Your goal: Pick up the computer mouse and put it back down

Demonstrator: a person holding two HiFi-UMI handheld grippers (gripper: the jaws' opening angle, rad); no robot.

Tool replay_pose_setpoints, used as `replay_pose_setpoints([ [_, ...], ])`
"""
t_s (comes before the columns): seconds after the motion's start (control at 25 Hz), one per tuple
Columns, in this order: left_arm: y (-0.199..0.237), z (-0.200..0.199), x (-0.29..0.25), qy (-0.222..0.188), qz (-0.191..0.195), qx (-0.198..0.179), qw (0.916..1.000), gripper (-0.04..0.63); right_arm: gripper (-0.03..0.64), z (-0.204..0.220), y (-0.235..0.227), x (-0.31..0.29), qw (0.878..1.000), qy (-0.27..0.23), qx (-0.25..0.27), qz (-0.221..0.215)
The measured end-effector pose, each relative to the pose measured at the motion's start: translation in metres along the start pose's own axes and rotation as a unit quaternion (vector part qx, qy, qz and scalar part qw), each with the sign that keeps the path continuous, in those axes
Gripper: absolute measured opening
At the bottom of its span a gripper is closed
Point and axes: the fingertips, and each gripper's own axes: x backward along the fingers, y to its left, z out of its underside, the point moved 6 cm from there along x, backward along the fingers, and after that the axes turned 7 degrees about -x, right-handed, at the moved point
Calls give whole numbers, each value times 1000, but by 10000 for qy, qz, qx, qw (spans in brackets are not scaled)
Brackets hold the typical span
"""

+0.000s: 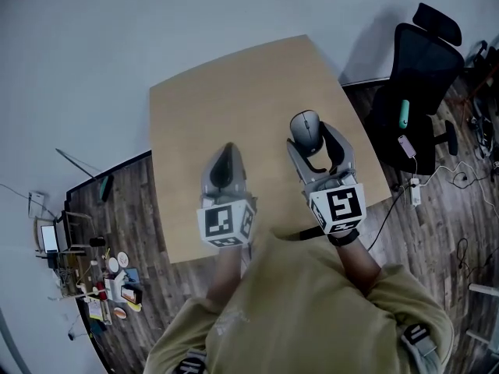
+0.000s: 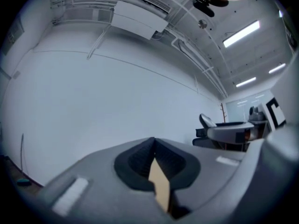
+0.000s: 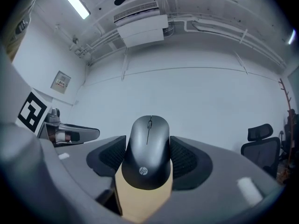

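Mouse (image 1: 306, 128) up in the right gripper (image 1: 312, 142), and it is a tidy hold: the two black ribbed pads (image 3: 189, 158) press on its left and right flanks, the jaws standing wide around its body. From the right gripper view the dark grey computer mouse (image 3: 147, 148) sits dead centre in the right gripper (image 3: 147, 155), its long axis running straight along the line the tool points. The scroll-wheel end faces far, toward the pale wall, and the rounded logo end faces near, back toward the camera. Tan tabletop shows beneath it through the gap between the jaws. From the head view the mouse hangs over the right half of the wooden table (image 1: 234, 92), nose toward the far edge, long axis near to far with a slight lean to the left. Over on the left, the left gripper (image 1: 227, 150) hangs above the table too, just beside its partner and apart from the mouse. Its own view shows the left gripper (image 2: 154, 141) with the jaw tips pressed together and nothing between them, only a thin wedge of tan table peeking through lower down. A black office chair (image 1: 417, 76) stands at the far right, off the table's edge on the dark wood floor (image 1: 437, 209).
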Motion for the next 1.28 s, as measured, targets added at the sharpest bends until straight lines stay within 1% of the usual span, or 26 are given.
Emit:
replay_pose_setpoints([
  [0.08, 1, 0, -4, -96, -109, 44, 9999, -6, 296, 2, -6, -4, 10000, 29, -7, 36],
  [0.16, 2, 1, -11, -201, -183, 219, 9994, -6, 296, 7, -17, -8, 9999, 96, -98, 91],
  [0.28, -2, 4, -29, -232, -161, 521, 9982, -6, 296, 15, -41, -18, 9993, 214, -262, 185],
  [0.36, -8, 8, -45, -189, -104, 647, 9977, -8, 296, 23, -62, -27, 9983, 315, -436, 238],
  [0.44, -13, 13, -62, -81, -1, 661, 9978, -8, 296, 34, -82, -39, 9969, 453, -552, 324],
  [0.56, -20, 25, -91, 166, 190, 561, 9981, -8, 296, 55, -115, -62, 9945, 707, -619, 469],
  [0.72, -36, 44, -129, 455, 374, 521, 9969, -8, 296, 91, -165, -92, 9894, 1133, -656, 635],
  [0.8, -41, 53, -150, 534, 444, 531, 9962, -8, 296, 110, -190, -111, 9867, 1310, -687, 681],
  [0.92, -47, 69, -185, 621, 536, 634, 9946, -8, 296, 139, -228, -150, 9824, 1571, -706, 722],
  [1.08, -53, 99, -233, 830, 613, 772, 9917, -8, 296, 182, -286, -208, 9751, 1969, -609, 820],
  [1.28, -55, 142, -286, 1100, 635, 807, 9886, -7, 296, 236, -352, -283, 9643, 2426, -544, 911],
])
